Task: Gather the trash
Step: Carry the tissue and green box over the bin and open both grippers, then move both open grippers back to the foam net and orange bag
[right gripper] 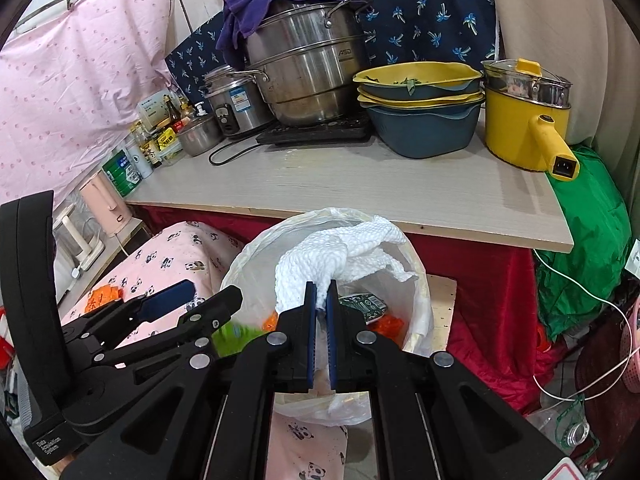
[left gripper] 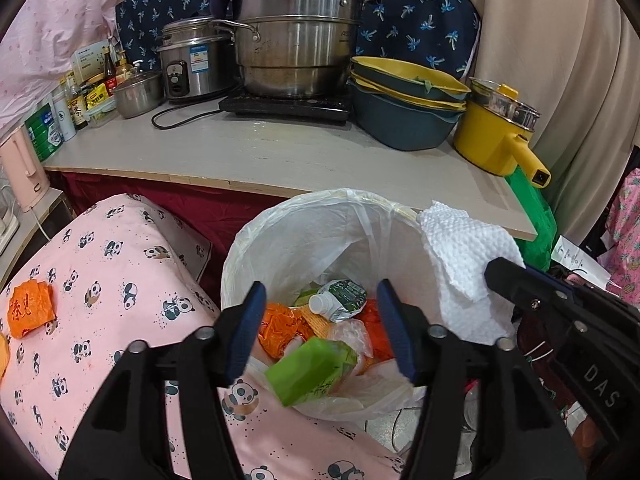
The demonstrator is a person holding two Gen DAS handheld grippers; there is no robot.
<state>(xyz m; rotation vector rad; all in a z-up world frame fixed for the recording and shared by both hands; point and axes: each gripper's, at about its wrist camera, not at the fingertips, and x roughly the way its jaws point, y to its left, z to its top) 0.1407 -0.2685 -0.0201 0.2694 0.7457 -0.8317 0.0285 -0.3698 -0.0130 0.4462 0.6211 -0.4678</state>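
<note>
Now the right gripper (right gripper: pixel 321 294) fingers pinch a soft, light paper towel (right gripper: pixel 320 260) over the bin (left gripper: pixel 256 236); the left gripper (left gripper: pixel 320 328) fingers stand wide, green carton (left gripper: pixel 312 370) loose below them.

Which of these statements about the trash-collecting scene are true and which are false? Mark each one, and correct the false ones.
1. The right gripper is shut on a white paper towel. True.
2. The left gripper clamps the green carton. False: its jaws stand open, and the carton, blurred, is between them over the bin, with neither pad pressing on it.
3. The bin is lined with a white plastic bag. True.
4. The bin is empty. False: it holds orange wrappers and a small bottle.
5. An orange packet lies on the panda-print cloth. True.
6. The yellow pot stands on the floor. False: it stands on the counter.
</note>
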